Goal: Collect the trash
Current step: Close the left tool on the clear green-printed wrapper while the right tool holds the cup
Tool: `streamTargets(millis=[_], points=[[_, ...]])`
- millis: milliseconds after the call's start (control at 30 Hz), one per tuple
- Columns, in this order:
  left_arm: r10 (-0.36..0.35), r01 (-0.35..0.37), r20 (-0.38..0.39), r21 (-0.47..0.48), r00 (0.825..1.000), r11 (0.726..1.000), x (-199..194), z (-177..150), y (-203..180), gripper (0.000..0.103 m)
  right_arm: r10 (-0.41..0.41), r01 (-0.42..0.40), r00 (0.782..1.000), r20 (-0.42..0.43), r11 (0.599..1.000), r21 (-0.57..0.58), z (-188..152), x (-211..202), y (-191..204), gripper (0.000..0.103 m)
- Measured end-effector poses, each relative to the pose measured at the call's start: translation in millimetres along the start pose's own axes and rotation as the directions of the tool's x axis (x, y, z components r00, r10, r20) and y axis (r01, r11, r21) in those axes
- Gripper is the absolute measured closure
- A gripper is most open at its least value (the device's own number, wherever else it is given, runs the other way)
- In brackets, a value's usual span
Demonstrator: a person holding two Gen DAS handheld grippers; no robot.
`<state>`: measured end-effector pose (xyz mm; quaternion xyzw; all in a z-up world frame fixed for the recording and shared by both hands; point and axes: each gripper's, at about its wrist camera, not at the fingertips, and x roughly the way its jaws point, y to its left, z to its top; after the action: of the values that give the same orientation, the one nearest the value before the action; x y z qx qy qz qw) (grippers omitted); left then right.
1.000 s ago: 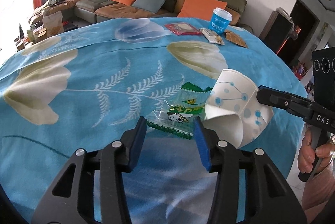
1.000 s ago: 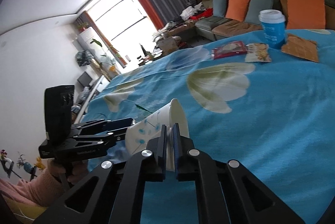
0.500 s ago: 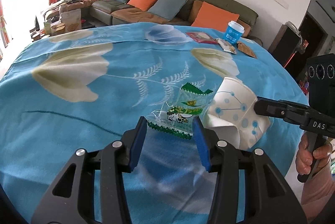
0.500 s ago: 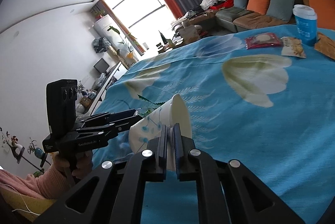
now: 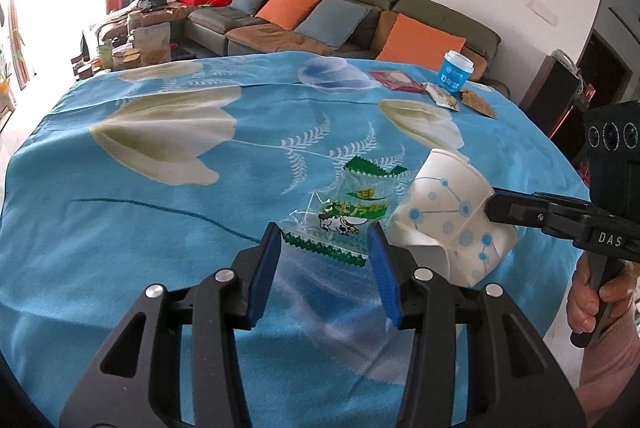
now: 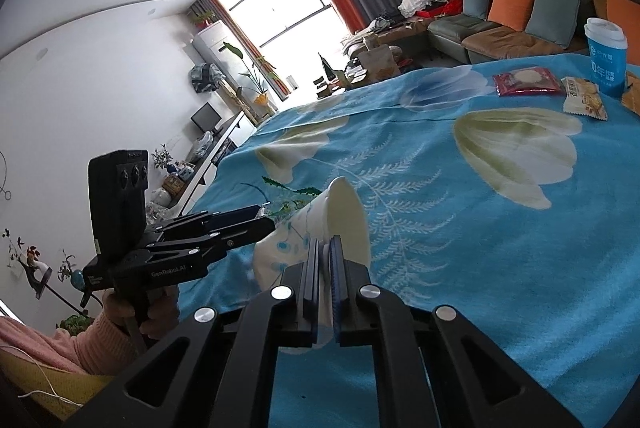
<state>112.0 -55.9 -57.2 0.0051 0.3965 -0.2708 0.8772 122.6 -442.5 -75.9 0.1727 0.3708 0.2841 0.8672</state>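
A crushed white paper cup [image 5: 444, 216] with blue dots is held just above the blue flowered tablecloth [image 5: 160, 212], and my right gripper [image 6: 325, 248] is shut on its rim. In the left wrist view that gripper [image 5: 494, 206] reaches in from the right. A clear green-and-white wrapper [image 5: 348, 212] lies on the cloth beside the cup. My left gripper [image 5: 325, 236] is open, with the wrapper's near edge between its blue pads, which do not touch it. In the right wrist view the left gripper [image 6: 264, 218] points at the cup [image 6: 344, 216], and the wrapper is mostly hidden.
At the table's far side stand a blue lidded cup [image 5: 456, 72], a red packet [image 5: 396, 80], a snack packet [image 5: 444, 96] and a brown packet [image 5: 478, 104]. A sofa [image 5: 320, 12] with cushions lies beyond. The table edge curves close on the right.
Both hands have shifted across the table and turned a little, so the far packets look smaller. The cup stays pinched in the right gripper, and the wrapper stays at the left fingertips.
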Motion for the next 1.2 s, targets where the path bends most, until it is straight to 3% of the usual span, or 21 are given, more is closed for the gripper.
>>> streamTargets(millis=[1200], points=[[0.051,-0.047,0.073,-0.063,0.996,0.997,-50,-13,25,0.060,0.046,-0.047,0.997,0.055,0.999,0.018,16,13,11,0.100]])
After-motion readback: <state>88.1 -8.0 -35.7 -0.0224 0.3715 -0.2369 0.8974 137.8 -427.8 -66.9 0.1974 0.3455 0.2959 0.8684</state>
